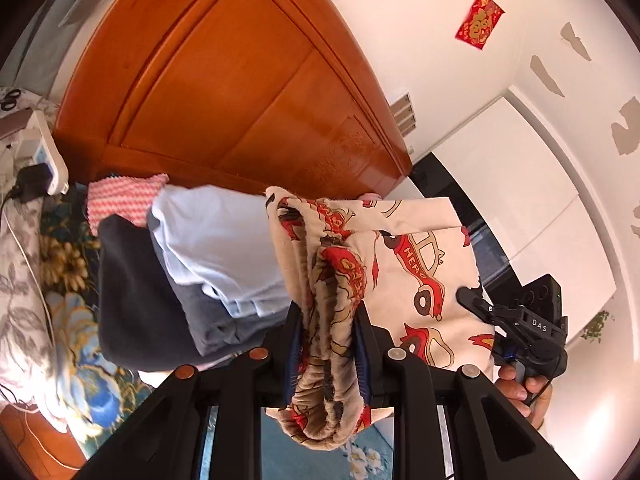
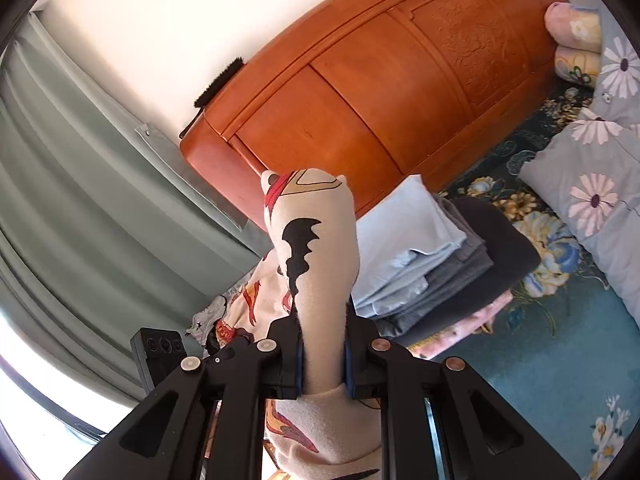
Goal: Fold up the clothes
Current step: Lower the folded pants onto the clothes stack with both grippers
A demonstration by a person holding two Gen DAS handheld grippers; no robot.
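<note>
A cream garment printed with red cars [image 1: 404, 264] hangs lifted between both grippers. My left gripper [image 1: 328, 344] is shut on its bunched, gathered edge, which fills the gap between the blue pads. At the right of the left wrist view my right gripper [image 1: 470, 296], held by a hand [image 1: 520, 388], holds the garment's far edge. In the right wrist view my right gripper [image 2: 322, 356] is shut on a fold of the same garment [image 2: 316, 264], which stands up past the fingers. The left gripper's body [image 2: 160, 348] shows at the lower left.
A stack of folded clothes [image 1: 216, 240], light blue over grey and dark navy [image 1: 132, 300] with pink knit behind, lies on the floral bedspread [image 2: 540, 380] by the wooden headboard [image 1: 240, 80]. A power strip [image 1: 44, 152] sits left. Flowered quilt [image 2: 600, 200] and green curtain [image 2: 80, 200] flank the bed.
</note>
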